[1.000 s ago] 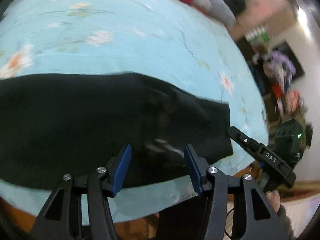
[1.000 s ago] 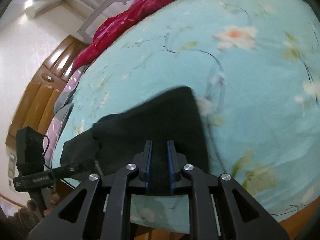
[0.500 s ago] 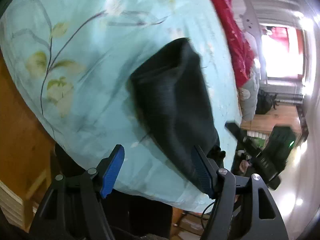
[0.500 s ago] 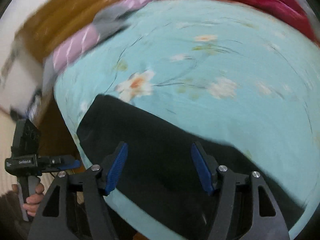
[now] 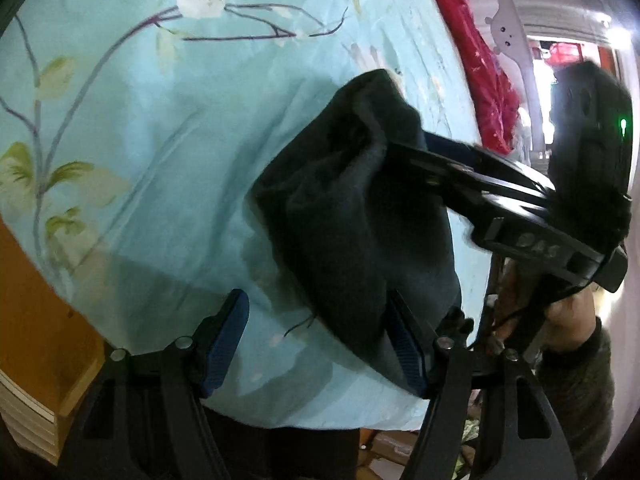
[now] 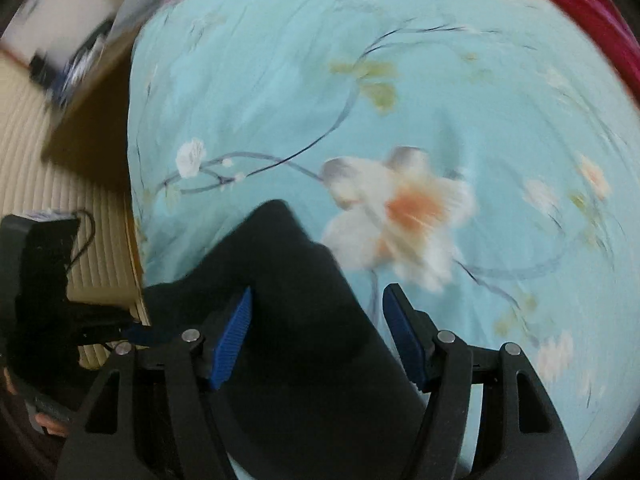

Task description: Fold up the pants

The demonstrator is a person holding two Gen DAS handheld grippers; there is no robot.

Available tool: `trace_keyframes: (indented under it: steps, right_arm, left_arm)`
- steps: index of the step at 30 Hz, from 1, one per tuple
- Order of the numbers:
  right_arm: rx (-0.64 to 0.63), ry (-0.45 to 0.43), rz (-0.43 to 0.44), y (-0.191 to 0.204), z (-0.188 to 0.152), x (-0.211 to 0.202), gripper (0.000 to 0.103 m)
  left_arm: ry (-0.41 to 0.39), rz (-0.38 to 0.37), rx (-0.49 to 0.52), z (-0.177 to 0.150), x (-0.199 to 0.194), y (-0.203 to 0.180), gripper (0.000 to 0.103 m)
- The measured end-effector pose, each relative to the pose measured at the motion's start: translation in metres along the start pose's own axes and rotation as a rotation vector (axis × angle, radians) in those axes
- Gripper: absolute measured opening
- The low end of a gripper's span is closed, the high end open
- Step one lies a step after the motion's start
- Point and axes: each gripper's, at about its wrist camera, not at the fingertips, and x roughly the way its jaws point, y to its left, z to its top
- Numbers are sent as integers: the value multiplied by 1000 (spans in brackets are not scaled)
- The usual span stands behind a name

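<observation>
Dark, nearly black pants (image 5: pixel 360 232) lie bunched in a folded heap on the light blue flowered bedsheet (image 5: pixel 160 120), near the bed's edge. My left gripper (image 5: pixel 316 340) stands open just short of the heap's near end, its right pad beside the cloth and nothing pressed between the pads. Over the far part of the heap reaches my right gripper (image 5: pixel 416 152), held by a hand (image 5: pixel 568 312). In the right wrist view the right gripper (image 6: pixel 318 332) is open above the pants (image 6: pixel 288 300), pointing down. The left gripper (image 6: pixel 136 328) shows at the lower left.
A red blanket (image 5: pixel 480 60) lies along the far side of the bed. The wooden bed frame (image 5: pixel 32 300) and a stack of books (image 5: pixel 24 412) sit below the sheet's edge. The flowered sheet (image 6: pixel 440 120) spreads wide beyond the pants. A ribbed tan floor (image 6: pixel 40 160) shows on the left.
The right gripper was shut on the pants' edge and has opened and let go. Both grippers rolled and swung across the bed. The left jaws widened.
</observation>
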Motion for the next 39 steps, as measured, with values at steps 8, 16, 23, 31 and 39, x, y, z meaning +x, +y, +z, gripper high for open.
trace_keyframes:
  steps: [8,16,23,31,39]
  right_arm:
    - [-144,-10,22,23,11,6,30]
    - [-43,-184,38,26,-22,-45,24]
    - [120,-420,95,7,-86,-121,24]
    - [387,-621,108,-40,-215,-175,24]
    - [903,-557,-9,-98,-357,-109,31]
  left_arm:
    - [13,-145,-79,10,4,15,11]
    - [-104,-35,199,-7,-27,-39,10]
    - [-214,65,540,-50,-44,-134,11]
    - [-119,92,861,-115,14,-235,12]
    - [150,277,1023,-162,157,-267,17]
